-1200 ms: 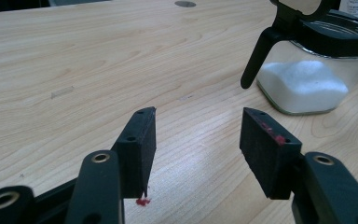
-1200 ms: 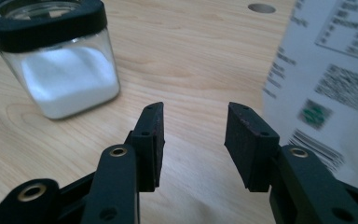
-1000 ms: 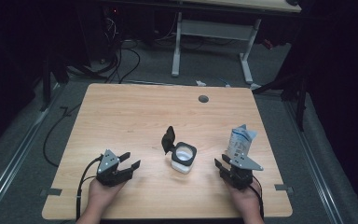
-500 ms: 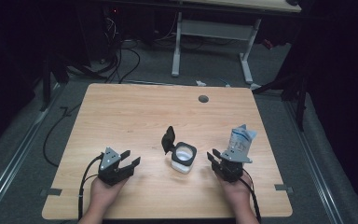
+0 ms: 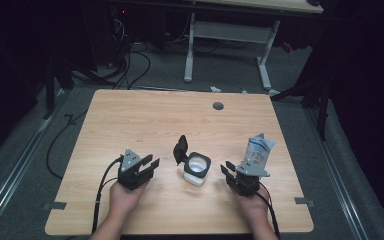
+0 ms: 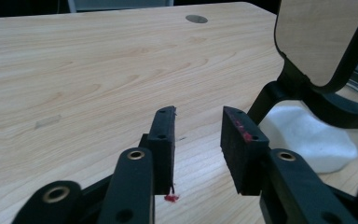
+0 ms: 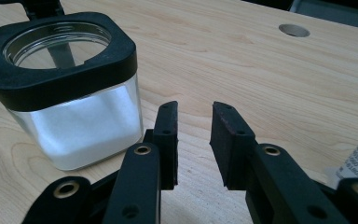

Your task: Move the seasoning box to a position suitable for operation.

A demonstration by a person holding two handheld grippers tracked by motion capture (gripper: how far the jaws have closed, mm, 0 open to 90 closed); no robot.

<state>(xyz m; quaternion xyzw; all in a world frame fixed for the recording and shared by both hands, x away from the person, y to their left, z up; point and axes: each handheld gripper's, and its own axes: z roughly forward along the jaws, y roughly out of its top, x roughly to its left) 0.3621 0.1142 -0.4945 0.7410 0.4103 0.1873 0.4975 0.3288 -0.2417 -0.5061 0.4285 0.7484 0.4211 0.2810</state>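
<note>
Jar [image 5: 197, 169] and packet [image 5: 256, 152] were both on the near half of the table [image 5: 145, 120], and neither was yet in your grip, so I judged that you were at the approach step, probably before pouring from the packet into the jar. The jar was square, with a black collar, white powder [image 7: 81, 128] inside, and its hinged lid [image 5: 181, 148] stood open and tilted back on the side of your left hand. The packet stood upright just beyond your right gripper [image 5: 240, 176].

Your left gripper [image 5: 147, 167] was just beside the jar, to its left. Its jaws had just been closing, but they were spread with a gap and only bare wood showed between them in the left gripper view [image 6: 198, 133]. Your right gripper in its own view [image 7: 193, 135] was also parted, and nothing was between its jaws; it pointed past the jar's right wall.

For the next move, I think you needed to choose: the right gripper should take the packet near its middle, and the left one should steady the jar by its glass wall, not by the lid. The open lid was the risk, because a sideways push could shut it or tip the jar.

You had much free room toward the far edge, up to the round hole [image 5: 218, 106]. The near edge was close to your wrists, and the packet stood near the right edge.
</note>
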